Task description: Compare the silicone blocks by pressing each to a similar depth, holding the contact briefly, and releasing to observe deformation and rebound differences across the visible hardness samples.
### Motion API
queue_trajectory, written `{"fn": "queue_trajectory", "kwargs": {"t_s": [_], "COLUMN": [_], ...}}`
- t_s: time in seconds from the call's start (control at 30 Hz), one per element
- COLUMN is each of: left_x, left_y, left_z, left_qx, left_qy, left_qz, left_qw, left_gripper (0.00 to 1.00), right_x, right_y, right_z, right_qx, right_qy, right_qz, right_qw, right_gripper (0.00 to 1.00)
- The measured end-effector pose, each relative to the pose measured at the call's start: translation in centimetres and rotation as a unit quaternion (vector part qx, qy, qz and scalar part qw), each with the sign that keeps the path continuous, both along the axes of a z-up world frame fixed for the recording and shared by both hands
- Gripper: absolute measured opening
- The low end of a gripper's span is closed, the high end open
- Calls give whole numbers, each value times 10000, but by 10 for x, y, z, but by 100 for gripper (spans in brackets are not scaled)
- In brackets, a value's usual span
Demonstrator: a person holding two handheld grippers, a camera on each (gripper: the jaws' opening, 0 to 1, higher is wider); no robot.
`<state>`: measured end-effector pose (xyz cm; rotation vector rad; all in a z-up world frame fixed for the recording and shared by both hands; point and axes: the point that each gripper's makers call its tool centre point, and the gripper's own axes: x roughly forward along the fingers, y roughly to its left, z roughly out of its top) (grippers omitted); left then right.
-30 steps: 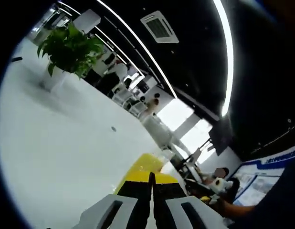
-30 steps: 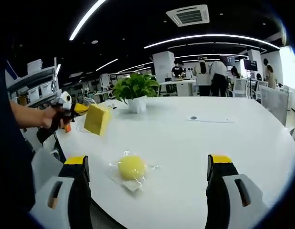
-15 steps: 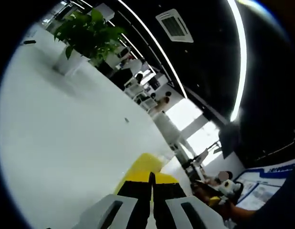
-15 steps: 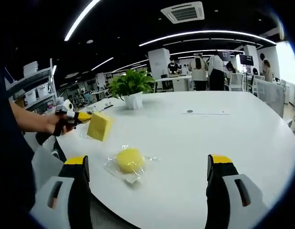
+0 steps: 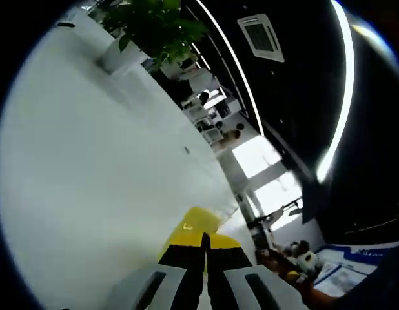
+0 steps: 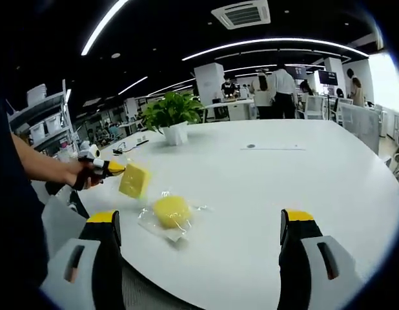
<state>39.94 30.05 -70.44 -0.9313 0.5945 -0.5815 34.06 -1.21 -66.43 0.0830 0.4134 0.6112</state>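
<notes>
In the left gripper view my left gripper (image 5: 204, 241) is shut on a yellow square silicone block (image 5: 195, 221), which sticks out past the jaw tips above the white table (image 5: 90, 168). The right gripper view shows that same left gripper (image 6: 114, 169) coming in from the left in a person's hand, with the square block (image 6: 134, 180) tilted just above the table. A round yellow silicone block (image 6: 170, 210) lies in a clear plastic wrap close to the right of it. My right gripper (image 6: 201, 248) is open, its jaws wide apart over the table's near edge, short of the round block.
A potted green plant (image 6: 171, 115) stands farther back on the table (image 6: 303, 181), also seen as a plant (image 5: 154, 26) in the left gripper view. A small dark spot (image 6: 251, 146) marks the tabletop. People stand by desks (image 6: 280, 90) at the back. Shelves (image 6: 41, 110) are on the left.
The left gripper has carried the square block lower and nearer to the round block. The right gripper's jaws have stayed wide apart.
</notes>
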Motion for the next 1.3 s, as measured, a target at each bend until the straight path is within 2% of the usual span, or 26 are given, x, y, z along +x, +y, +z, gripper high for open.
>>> {"fn": "queue_trajectory", "kwargs": {"t_s": [0.2,0.37,0.43,0.47,0.6,0.73,0.87,0.9,0.97,1.0,1.03,1.07,1.1,1.13,1.17,1.2,1.23,1.27,1.3], "left_x": [0,-1,2,3,1,3,2,1,-1,-1,-1,0,1,1,3,4,4,5,5], "left_y": [8,11,16,19,21,25,25,24,21,21,17,16,16,16,19,19,18,17,17], "left_z": [-16,-32,-38,-42,-50,-57,-64,-67,-71,-72,-71,-70,-71,-71,-73,-73,-74,-74,-74], "left_qx": [-79,428,937,1387,2050,2409,2802,2949,3121,3159,3262,3273,3351,3465,3771,3912,3968,3961,4015], "left_qy": [300,372,122,-138,-310,-363,-443,-502,-576,-600,-703,-728,-771,-837,-1023,-1113,-1122,-1112,-1132], "left_qz": [90,-10,-80,-209,-532,-685,-882,-1049,-1287,-1331,-1462,-1454,-1512,-1581,-1734,-1823,-1897,-1903,-1944], "left_qw": [9995,9984,9955,9900,9768,9674,9548,9484,9395,9375,9313,9308,9268,9208,9040,8952,8910,8913,8878], "left_gripper": [0,0,0,0,0,0,0,0,0,0,0,0,0,0,0,0,0,0,0], "right_x": [0,0,-1,-1,-1,2,2,1,0,0,-1,-2,-2,-2,-2,-2,-2,-1,-1], "right_y": [2,3,3,3,3,0,-1,0,-1,-1,-2,-3,-3,-4,-4,-4,-4,-4,-4], "right_z": [0,0,-2,-3,-4,-4,-4,-4,-4,-5,-7,-8,-8,-8,-8,-8,-9,-9,-10], "right_qx": [-13,6,-9,-16,-37,-35,-13,-16,-5,2,9,17,30,42,75,115,171,192,215], "right_qy": [39,51,78,104,161,140,154,149,165,178,210,224,229,230,234,237,248,253,269], "right_qz": [27,37,56,64,106,53,23,19,4,-4,-24,-44,-64,-81,-115,-143,-184,-205,-226], "right_qw": [10000,10000,10000,9999,9998,9999,9999,9999,9999,9998,9998,9997,9997,9997,9996,9995,9994,9993,9992], "right_gripper": [96,96,96,96,96,96,96,96,96,96,96,96,96,96,96,96,96,96,96]}}
